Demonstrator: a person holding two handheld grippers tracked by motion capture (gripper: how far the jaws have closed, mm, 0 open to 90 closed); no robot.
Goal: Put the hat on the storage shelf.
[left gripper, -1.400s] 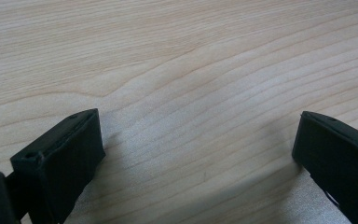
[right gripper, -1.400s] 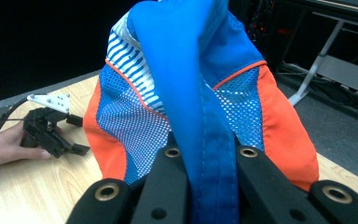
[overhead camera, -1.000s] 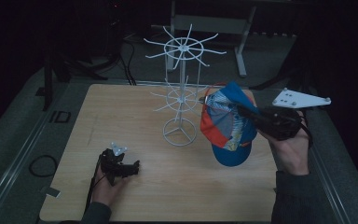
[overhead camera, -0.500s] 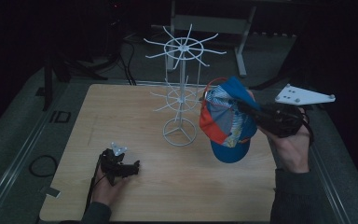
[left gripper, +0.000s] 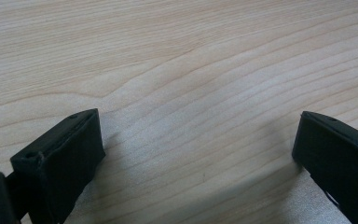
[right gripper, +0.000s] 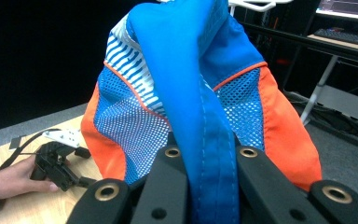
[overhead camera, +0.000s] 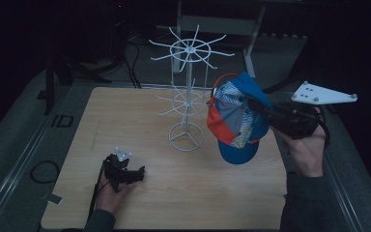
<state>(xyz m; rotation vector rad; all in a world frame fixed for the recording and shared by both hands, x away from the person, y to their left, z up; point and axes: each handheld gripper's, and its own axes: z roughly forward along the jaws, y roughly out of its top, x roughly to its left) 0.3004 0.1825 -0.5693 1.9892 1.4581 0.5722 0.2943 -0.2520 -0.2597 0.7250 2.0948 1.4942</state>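
Beside the white rack [overhead camera: 188, 104], the right gripper [overhead camera: 258, 110] pinches the cap [overhead camera: 234, 121].

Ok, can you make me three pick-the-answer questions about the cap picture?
1. Where does the white wire rack stand?
A on the wooden table
B on the floor
C in a hand

2. Which colours does the mesh baseball cap have?
A green, black
B blue, orange, white
C pink, yellow

3. How are the left gripper jaws?
A shut on the cap
B apart, nothing between
C shut on the rack

Answers: 1 A, its ring base sits on the wooden table; 2 B, panels show them; 3 B, bare wood between.
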